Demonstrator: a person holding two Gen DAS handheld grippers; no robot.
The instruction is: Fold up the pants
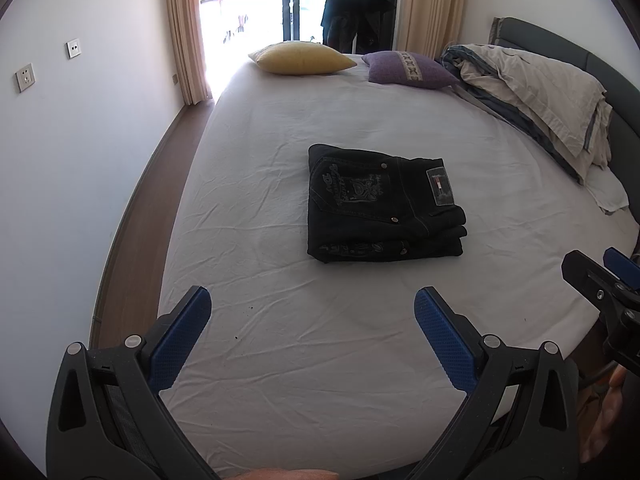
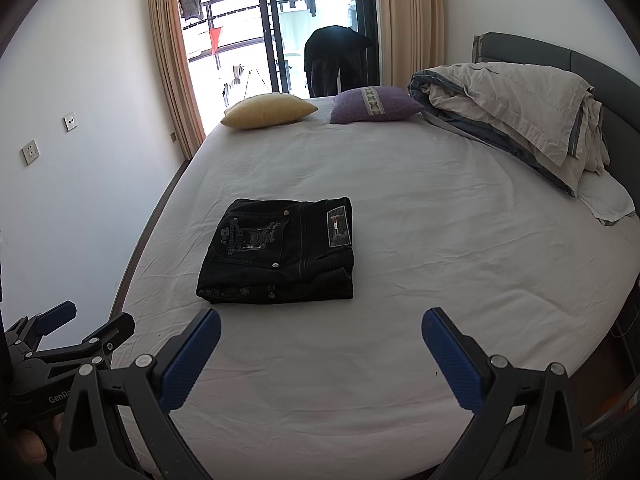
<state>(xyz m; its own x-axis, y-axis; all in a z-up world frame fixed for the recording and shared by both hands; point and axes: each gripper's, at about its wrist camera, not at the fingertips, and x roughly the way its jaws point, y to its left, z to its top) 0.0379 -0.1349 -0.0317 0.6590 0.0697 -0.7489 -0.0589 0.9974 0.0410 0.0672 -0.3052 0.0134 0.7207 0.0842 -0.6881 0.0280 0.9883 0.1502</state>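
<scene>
Black pants (image 1: pixel 380 208) lie folded in a compact rectangle on the white bed sheet (image 1: pixel 320 352), back pocket and label patch facing up. They also show in the right wrist view (image 2: pixel 280 252). My left gripper (image 1: pixel 312 312) is open and empty, held above the sheet a short way in front of the pants. My right gripper (image 2: pixel 320 328) is open and empty, also short of the pants. The right gripper's tip shows at the right edge of the left wrist view (image 1: pixel 608 280). The left gripper shows at the lower left of the right wrist view (image 2: pixel 60 340).
A yellow pillow (image 1: pixel 300 58) and a purple pillow (image 1: pixel 408 68) lie at the far edge of the bed. A bundled beige duvet (image 1: pixel 540 92) lies against the grey headboard (image 1: pixel 616 80) on the right. A wall runs along the left. A dark-clothed person (image 1: pixel 352 16) bends at the balcony door.
</scene>
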